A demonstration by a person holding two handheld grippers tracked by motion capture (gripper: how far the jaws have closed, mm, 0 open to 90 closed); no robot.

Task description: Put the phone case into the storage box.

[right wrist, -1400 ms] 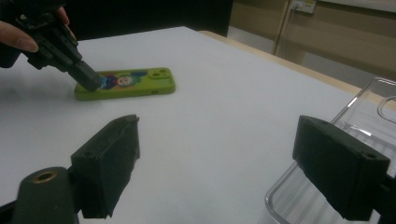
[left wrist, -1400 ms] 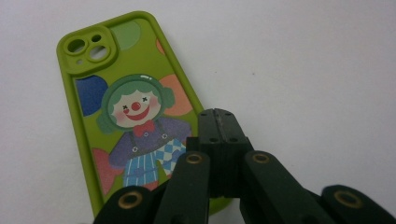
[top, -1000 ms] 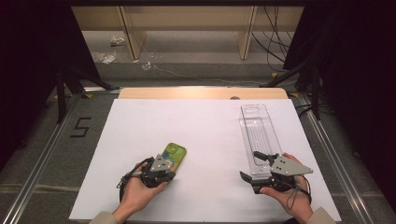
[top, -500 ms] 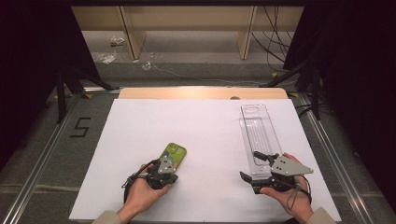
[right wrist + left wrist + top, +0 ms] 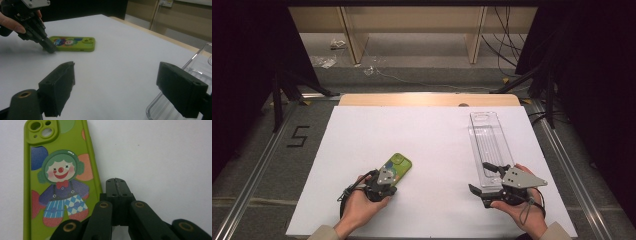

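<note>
- Black jaws of the left tool (image 5: 117,185) are pressed flat together, with nothing between them.
- Its closed tip sits low over the white desk (image 5: 427,135), just beside the long edge of the green phone case (image 5: 57,182). From the left gripper view I cannot tell if the tip touches the case.
- The green phone case lies flat on the desk with its picture side up. It has a clown with green hair, a red nose and blue trousers, and the camera holes are at the end far from the left tool.
- In the high view the case (image 5: 396,166) lies just ahead of the left tool (image 5: 384,182), which a hand holds from behind.
- The right tool (image 5: 115,82) has its jaws wide apart, and they hold nothing.
- A clear plastic tray (image 5: 175,105) lies on the desk by the right tool. One jaw is over its near end, and the other jaw is over the bare desk.
- In the high view the clear plastic tray (image 5: 489,145) stretches away from the right tool (image 5: 486,181), long and narrow.
- The two tools are well apart, and the green case is far from the right tool, next to the left one.
</note>
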